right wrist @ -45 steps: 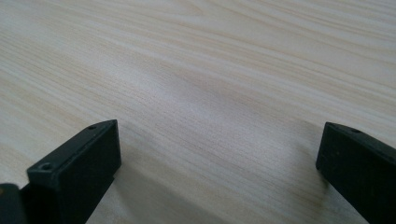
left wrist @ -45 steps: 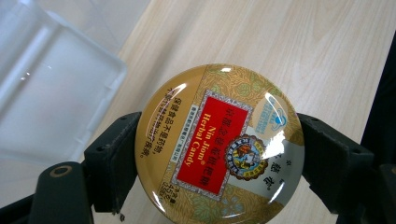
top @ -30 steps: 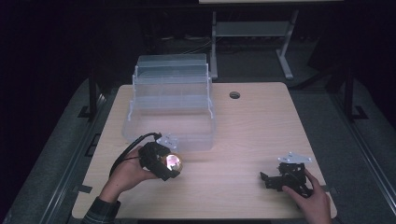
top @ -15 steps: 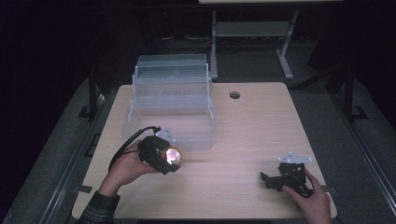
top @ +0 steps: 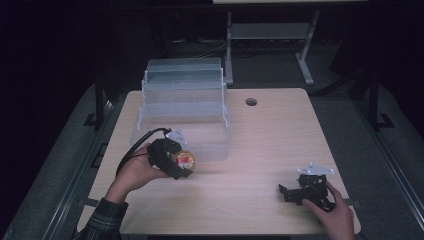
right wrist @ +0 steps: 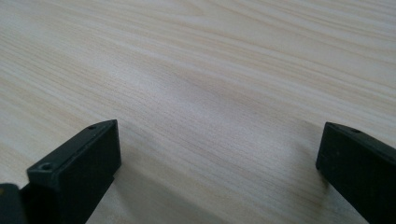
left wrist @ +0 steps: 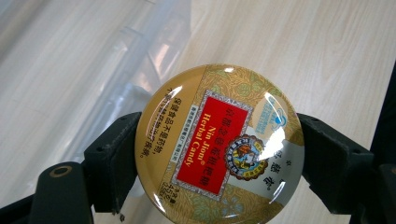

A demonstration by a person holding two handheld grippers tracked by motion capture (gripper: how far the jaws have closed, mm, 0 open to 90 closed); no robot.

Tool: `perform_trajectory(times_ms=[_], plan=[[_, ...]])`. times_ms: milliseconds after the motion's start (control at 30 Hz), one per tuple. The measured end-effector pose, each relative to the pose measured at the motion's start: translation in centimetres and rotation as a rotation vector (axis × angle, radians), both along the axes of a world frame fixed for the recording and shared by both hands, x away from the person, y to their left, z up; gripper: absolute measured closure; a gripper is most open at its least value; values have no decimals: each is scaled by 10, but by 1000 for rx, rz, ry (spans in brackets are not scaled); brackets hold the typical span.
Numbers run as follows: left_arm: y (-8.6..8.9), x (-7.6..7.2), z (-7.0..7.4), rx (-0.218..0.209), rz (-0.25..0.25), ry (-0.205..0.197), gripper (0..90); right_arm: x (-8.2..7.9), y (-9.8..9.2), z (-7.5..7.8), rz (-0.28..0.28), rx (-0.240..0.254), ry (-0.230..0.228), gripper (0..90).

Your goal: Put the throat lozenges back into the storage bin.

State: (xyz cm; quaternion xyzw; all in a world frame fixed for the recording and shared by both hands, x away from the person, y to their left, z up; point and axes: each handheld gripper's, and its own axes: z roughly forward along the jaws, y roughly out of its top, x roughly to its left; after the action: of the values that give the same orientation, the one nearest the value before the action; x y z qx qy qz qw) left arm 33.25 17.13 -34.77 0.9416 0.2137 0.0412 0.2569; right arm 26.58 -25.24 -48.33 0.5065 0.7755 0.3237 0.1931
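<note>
I held a round gold tin of herbal candy with a red label (left wrist: 218, 143) clamped edge to edge in my left tool (top: 172, 159), its lid turned up toward the camera, just in front of the clear tiered plastic organizer box (top: 182, 107), probably its destination. My right tool (top: 306, 189) rested on the pale wooden tabletop (top: 280, 135), jaws spread wide and empty, well apart.

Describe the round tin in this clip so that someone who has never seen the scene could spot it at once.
Start at the clear tiered plastic organizer at the back left of the wooden table; just in front of it, the left gripper clamps the tin. It is a round gold Nin Jiom Herbal Candy tin with a red label panel, the one colourful item beside clear plastic and black grippers.
</note>
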Motion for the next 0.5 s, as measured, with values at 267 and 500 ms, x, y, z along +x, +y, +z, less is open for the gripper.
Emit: perform_trajectory(times_ms=[267, 500], plan=[[4, 11, 7, -6, 20, -6, 196, 0, 0, 0, 0, -2, -2, 0], [7, 20, 10, -3, 38, -10, 196, 0, 0, 0, 0, -1, -1, 0]])
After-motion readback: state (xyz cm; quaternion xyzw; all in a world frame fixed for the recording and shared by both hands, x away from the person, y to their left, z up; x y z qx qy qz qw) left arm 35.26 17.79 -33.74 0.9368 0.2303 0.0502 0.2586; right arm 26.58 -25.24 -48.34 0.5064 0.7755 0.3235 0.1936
